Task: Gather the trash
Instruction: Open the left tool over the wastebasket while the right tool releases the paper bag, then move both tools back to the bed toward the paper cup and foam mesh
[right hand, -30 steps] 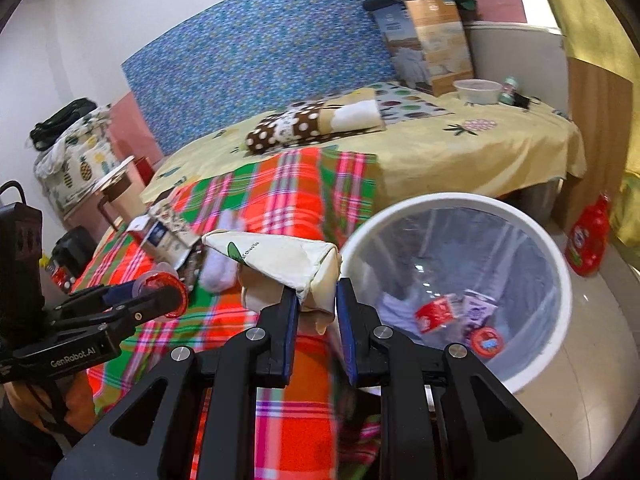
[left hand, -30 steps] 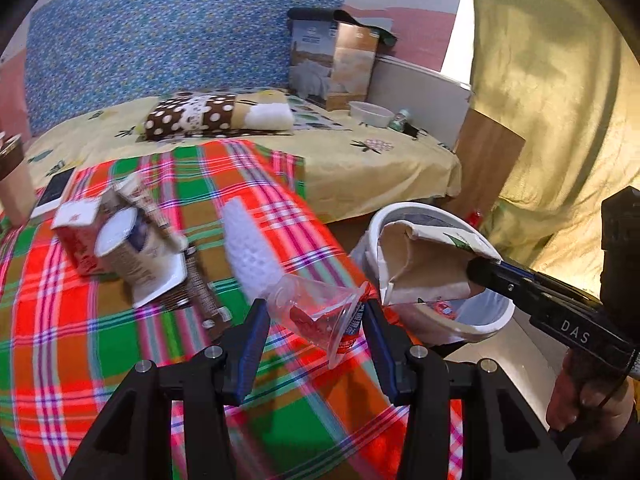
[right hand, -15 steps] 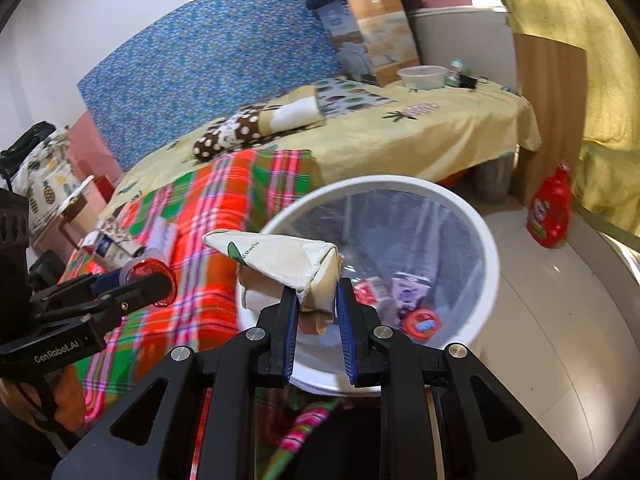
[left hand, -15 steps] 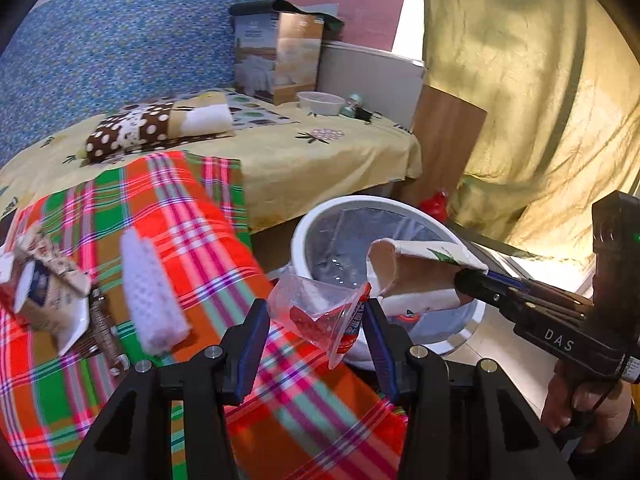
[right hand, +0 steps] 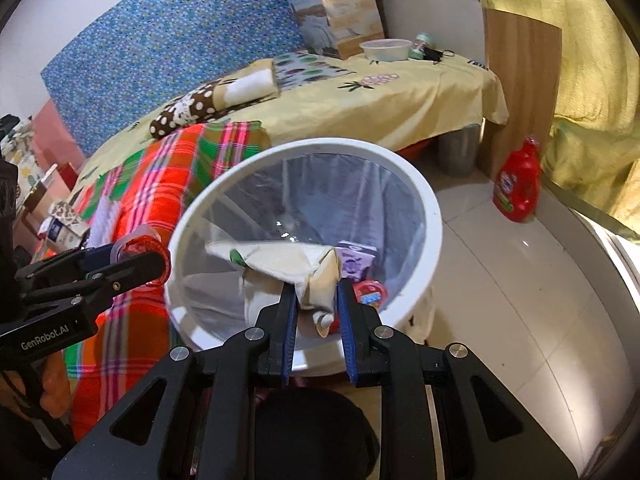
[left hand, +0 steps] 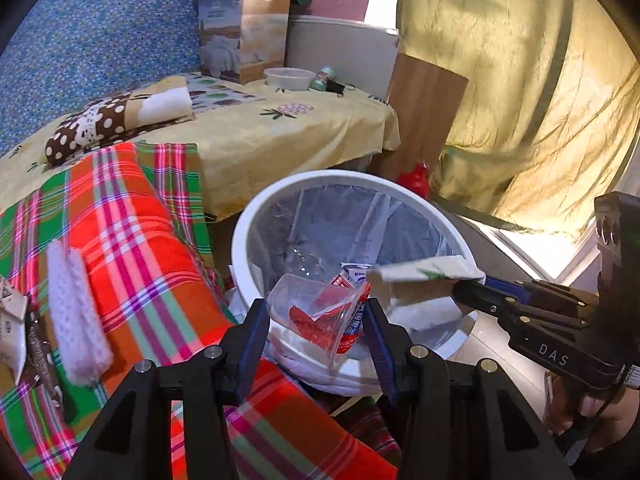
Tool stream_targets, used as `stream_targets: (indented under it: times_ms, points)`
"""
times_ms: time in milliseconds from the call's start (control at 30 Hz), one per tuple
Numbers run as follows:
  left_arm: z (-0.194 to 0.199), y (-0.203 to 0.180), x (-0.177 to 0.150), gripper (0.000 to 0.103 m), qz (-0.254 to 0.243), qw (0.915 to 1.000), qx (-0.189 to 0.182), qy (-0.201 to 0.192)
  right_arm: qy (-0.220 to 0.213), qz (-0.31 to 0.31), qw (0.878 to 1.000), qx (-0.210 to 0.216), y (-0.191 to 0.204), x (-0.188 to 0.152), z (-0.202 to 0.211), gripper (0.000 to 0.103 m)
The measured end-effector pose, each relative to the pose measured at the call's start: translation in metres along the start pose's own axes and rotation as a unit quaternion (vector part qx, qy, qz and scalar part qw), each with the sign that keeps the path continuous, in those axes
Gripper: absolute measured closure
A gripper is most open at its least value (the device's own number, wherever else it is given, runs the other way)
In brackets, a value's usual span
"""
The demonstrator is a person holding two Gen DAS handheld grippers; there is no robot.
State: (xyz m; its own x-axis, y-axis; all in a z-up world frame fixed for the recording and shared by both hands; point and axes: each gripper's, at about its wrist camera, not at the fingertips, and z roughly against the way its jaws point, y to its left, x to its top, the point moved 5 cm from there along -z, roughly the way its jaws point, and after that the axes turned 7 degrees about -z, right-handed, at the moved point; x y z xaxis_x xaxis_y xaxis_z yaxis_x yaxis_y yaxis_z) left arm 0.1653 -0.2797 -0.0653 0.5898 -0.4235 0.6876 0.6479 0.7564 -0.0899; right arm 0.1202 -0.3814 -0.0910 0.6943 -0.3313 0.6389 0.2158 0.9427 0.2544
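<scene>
A crumpled paper bag (right hand: 286, 266) is pinched between the nearly closed fingers of the right gripper (right hand: 316, 312), held over the white trash bin (right hand: 434, 216). A clear plastic cup (left hand: 316, 312) is clamped in the left gripper (left hand: 316, 320) above the bin's near rim. The drop-off step appears reached; release is called for next. More trash is seen beyond on the plaid blanket (left hand: 132, 240).

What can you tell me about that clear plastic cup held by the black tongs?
The cup is thin, clear plastic, crumpled and dented, with a red and white label or wrapper showing through it. It lies tilted on its side, its open mouth facing left. The left gripper holds it between its two blue-padded fingers, one on each side. It hangs over the near rim of the white bin, which has a clear liner and other trash inside. It touches nothing else that I can see.
</scene>
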Motion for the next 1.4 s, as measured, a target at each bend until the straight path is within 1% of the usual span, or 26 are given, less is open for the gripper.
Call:
stream_targets:
  times_ms: [100, 133, 267, 367, 433, 733, 933, 1133, 1300, 1400]
  points:
    - [-0.006, -0.001, 0.001, 0.054, 0.0, 1.0, -0.003, 0.004, -0.004, 0.001, 1.0, -0.005, -0.002, 0.001, 0.002, 0.069]
    - [-0.007, -0.002, 0.002, 0.054, -0.001, 1.0, -0.004, 0.004, -0.006, 0.0, 1.0, -0.005, -0.002, 0.001, 0.003, 0.068]
    - [-0.009, -0.003, 0.003, 0.053, -0.001, 1.0, -0.002, 0.004, -0.02, 0.001, 1.0, -0.002, -0.003, 0.003, 0.008, 0.068]
    - [-0.007, -0.001, 0.004, 0.049, 0.003, 1.0, 0.0, -0.001, -0.029, -0.001, 1.0, 0.004, -0.001, 0.007, 0.012, 0.068]
    - [-0.004, 0.0, 0.006, 0.049, 0.007, 1.0, -0.001, -0.004, -0.035, -0.001, 0.999, 0.006, 0.001, 0.008, 0.014, 0.068]
    - [0.021, 0.008, -0.001, 0.049, 0.021, 0.9996, 0.005, -0.02, -0.05, 0.01, 0.998, 0.033, 0.021, 0.008, 0.021, 0.068]
    - [0.043, 0.018, -0.011, 0.049, 0.045, 0.9985, 0.01, -0.03, -0.054, 0.03, 0.996, 0.059, 0.042, 0.002, 0.028, 0.068]
    - [0.067, 0.032, -0.026, 0.049, 0.065, 0.9965, 0.033, -0.041, -0.058, 0.052, 0.994, 0.082, 0.064, -0.005, 0.033, 0.068]
    - [0.087, 0.044, -0.042, 0.049, 0.076, 0.9944, 0.053, -0.052, -0.05, 0.072, 0.992, 0.096, 0.081, -0.012, 0.033, 0.068]
    - [0.096, 0.053, -0.052, 0.049, 0.088, 0.9924, 0.067, -0.054, -0.042, 0.078, 0.99, 0.113, 0.092, -0.015, 0.032, 0.068]
